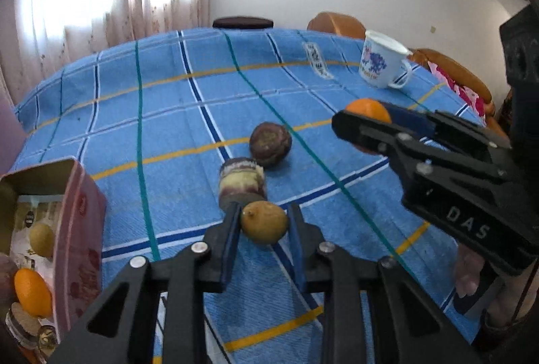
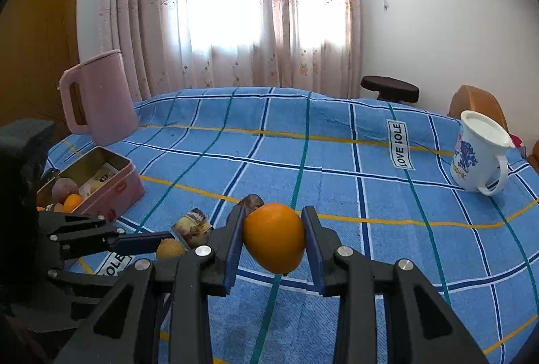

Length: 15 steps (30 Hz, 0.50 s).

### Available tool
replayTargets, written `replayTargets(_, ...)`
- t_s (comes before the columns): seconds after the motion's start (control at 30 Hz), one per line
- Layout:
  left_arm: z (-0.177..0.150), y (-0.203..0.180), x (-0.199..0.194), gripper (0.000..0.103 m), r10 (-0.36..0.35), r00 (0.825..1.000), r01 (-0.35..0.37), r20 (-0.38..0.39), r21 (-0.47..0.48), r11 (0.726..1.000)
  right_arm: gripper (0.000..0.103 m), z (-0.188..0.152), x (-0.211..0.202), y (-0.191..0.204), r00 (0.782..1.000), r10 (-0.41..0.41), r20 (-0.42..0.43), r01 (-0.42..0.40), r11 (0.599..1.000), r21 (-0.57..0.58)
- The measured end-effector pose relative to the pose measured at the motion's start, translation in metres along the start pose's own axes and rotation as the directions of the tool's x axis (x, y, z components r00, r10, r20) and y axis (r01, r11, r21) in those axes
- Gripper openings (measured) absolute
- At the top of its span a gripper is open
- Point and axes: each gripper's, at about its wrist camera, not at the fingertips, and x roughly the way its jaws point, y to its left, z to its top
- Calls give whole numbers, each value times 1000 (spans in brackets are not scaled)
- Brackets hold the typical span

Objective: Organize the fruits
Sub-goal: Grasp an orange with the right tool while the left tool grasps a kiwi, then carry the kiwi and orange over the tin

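Observation:
My left gripper (image 1: 264,222) is shut on a small yellow-brown fruit (image 1: 264,222), held just above the blue checked cloth; the fruit also shows in the right wrist view (image 2: 170,249). My right gripper (image 2: 273,237) is shut on an orange (image 2: 274,237), held above the cloth; it shows at the right of the left wrist view (image 1: 369,111). A dark purple fruit (image 1: 270,144) and a peeled purple-and-cream piece (image 1: 241,182) lie on the cloth ahead of the left gripper. A pink tin box (image 1: 79,229) at the left holds an orange (image 1: 32,291), a yellowish fruit (image 1: 41,239) and other pieces.
A white flowered mug (image 2: 480,155) stands at the right on the cloth. A pink jug (image 2: 101,98) stands at the far left behind the tin box (image 2: 114,185). Orange chairs (image 1: 337,24) and a dark stool (image 2: 390,88) stand beyond the table edge.

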Motion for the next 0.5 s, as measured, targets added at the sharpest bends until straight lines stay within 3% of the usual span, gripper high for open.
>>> replayTargets(0.5, -2, 2, -29, 29, 51, 985, -51, 165, -3, 999, 36, -1, -14, 9, 996, 44, 73, -40, 998, -47)
